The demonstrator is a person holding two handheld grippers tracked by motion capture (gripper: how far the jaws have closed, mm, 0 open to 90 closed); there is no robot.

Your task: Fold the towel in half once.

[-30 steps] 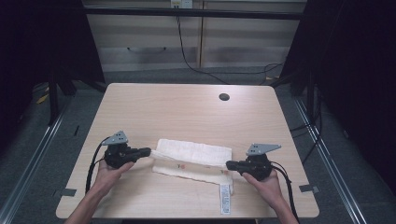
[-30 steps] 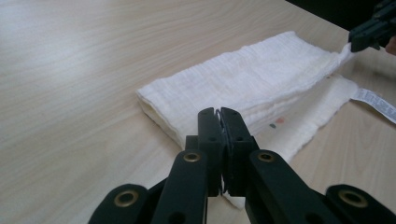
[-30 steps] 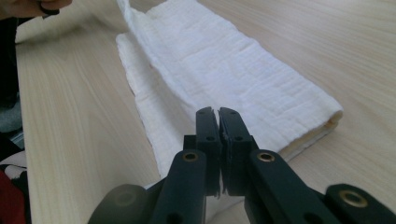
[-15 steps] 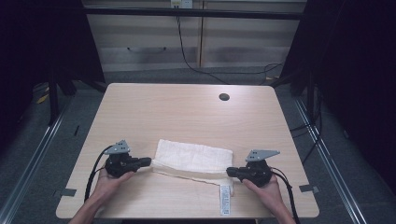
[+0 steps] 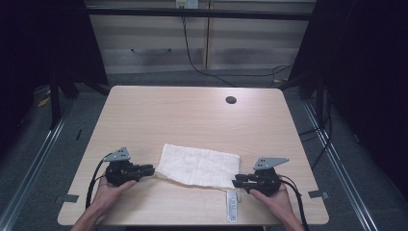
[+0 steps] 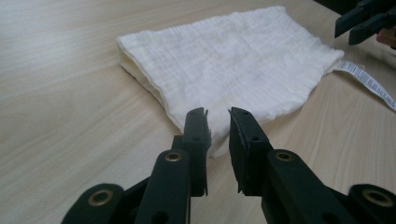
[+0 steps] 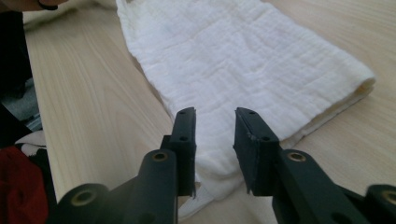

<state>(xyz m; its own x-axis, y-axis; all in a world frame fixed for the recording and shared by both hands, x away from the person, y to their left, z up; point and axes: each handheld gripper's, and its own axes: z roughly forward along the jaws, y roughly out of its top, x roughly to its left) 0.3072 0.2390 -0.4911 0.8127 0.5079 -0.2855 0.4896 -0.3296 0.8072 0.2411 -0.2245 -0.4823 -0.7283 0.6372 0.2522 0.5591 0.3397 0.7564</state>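
I watch from a high camera looking forward and down over the whole table [image 5: 144, 110], while my two gripper cameras sit low and close, facing each other across the folded white cloth [image 6: 233, 70], which all three views share.

Your left gripper [image 5: 150, 169] and right gripper [image 5: 235, 182] are black, each topped by a grey three-cornered plate. Black cables trail back from both. Brass-coloured rivets stud the jaws.
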